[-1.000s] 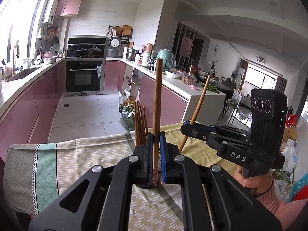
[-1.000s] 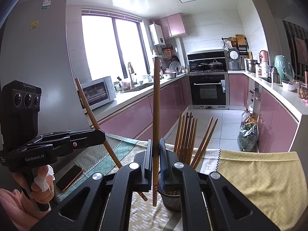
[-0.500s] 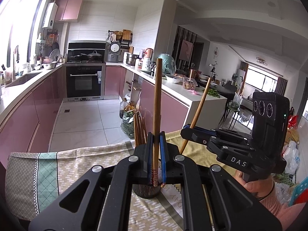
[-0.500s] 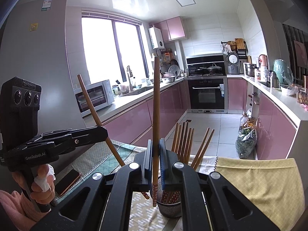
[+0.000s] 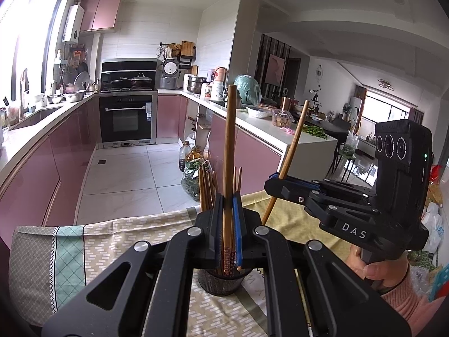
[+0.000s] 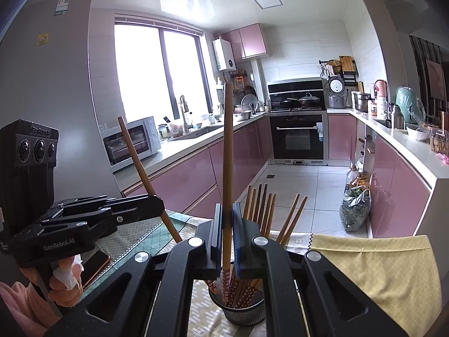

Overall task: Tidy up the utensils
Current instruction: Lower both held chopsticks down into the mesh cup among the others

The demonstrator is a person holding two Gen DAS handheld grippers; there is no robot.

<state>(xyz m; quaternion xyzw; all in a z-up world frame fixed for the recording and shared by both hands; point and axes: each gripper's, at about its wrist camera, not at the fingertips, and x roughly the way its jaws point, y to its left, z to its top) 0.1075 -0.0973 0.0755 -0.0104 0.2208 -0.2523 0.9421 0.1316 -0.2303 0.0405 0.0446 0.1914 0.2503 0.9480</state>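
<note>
A black mesh cup point(image 5: 220, 282) point(image 6: 244, 313) stands on the table and holds several brown chopsticks point(image 6: 261, 210). My left gripper point(image 5: 228, 224) is shut on one upright chopstick point(image 5: 230, 140); its patterned lower end sits at the cup's mouth. My right gripper point(image 6: 226, 233) is shut on another upright chopstick point(image 6: 228, 146), its lower end also at the cup's mouth. Each gripper shows in the other's view: the right one point(image 5: 276, 182) at the right, the left one point(image 6: 157, 203) at the left, each with its chopstick slanting down toward the cup.
The table has a patterned cloth point(image 5: 70, 250) and a yellow cloth point(image 6: 373, 266). A phone point(image 6: 94, 264) lies at the left near my left hand. Behind are pink kitchen cabinets point(image 6: 196, 177), an oven point(image 6: 299, 137) and a counter point(image 5: 280, 134).
Both grippers have risen and tilted a little, so the cup shows more fully below them. The chopsticks stay clamped.
</note>
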